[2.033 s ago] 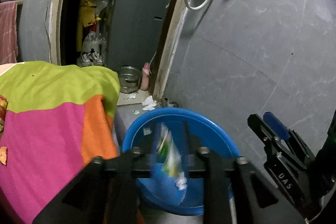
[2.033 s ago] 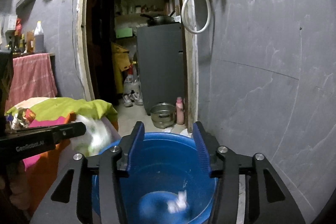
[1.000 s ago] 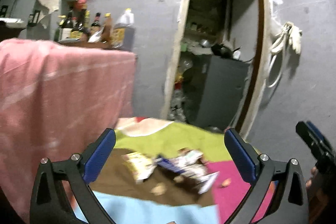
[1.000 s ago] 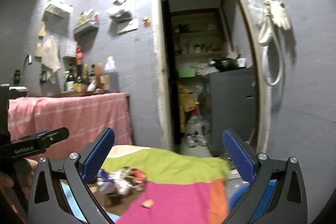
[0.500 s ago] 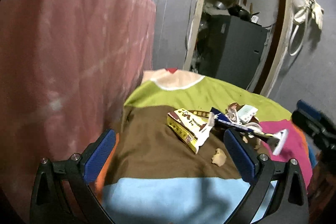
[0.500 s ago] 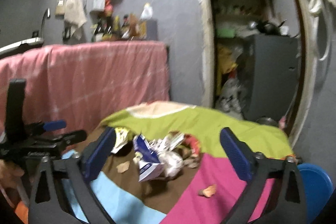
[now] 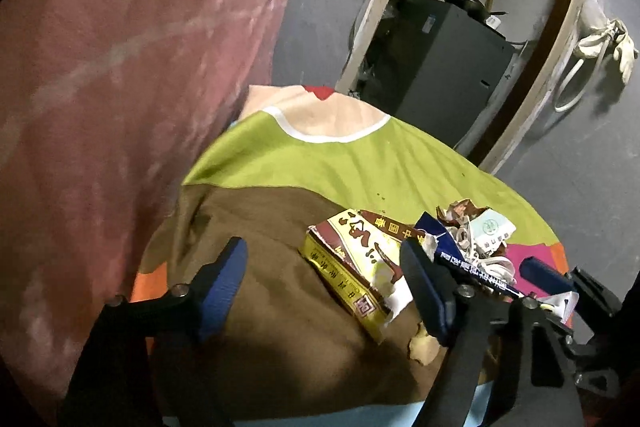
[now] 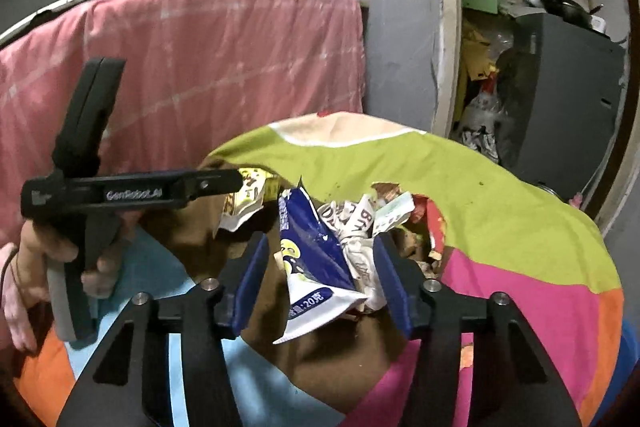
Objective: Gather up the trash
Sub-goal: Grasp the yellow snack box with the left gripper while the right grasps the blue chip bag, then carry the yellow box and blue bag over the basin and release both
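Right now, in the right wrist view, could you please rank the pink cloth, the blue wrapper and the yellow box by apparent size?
1. pink cloth, largest by far
2. blue wrapper, though nearness to the camera enlarges it
3. yellow box, partly hidden, so its full size is unsure

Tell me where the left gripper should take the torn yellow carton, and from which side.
The yellow carton lies flat on the brown cloth, long axis running diagonally. Probably best: come down from above and pinch across its narrow width at the intact middle, clear of the torn flaps. The left gripper is closing, nothing gripped yet.
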`<control>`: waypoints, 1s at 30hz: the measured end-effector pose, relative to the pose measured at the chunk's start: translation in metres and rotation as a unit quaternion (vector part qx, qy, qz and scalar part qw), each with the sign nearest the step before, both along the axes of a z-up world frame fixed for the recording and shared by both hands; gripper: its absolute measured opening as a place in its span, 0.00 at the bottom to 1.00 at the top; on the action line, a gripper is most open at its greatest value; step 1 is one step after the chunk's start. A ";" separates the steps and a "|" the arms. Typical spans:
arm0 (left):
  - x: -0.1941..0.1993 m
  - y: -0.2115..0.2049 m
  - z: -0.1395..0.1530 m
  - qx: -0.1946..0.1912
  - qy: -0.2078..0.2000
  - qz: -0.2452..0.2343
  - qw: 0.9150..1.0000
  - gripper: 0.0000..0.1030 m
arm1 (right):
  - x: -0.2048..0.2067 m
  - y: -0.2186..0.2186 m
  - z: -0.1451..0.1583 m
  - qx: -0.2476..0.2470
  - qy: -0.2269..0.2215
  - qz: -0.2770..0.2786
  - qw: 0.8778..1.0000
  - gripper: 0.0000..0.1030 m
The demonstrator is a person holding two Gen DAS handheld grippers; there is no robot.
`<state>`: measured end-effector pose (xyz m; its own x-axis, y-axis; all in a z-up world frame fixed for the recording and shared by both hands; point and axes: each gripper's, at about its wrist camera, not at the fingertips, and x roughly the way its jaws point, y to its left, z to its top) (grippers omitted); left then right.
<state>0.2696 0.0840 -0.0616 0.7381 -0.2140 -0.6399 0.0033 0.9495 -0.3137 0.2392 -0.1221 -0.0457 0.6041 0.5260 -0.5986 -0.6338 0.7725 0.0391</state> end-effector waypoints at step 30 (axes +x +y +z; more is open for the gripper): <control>-0.047 -0.038 0.048 0.027 -0.118 0.016 0.993 0.21 | -0.037 -0.050 0.029 0.123 -0.069 -0.062 0.988 0.27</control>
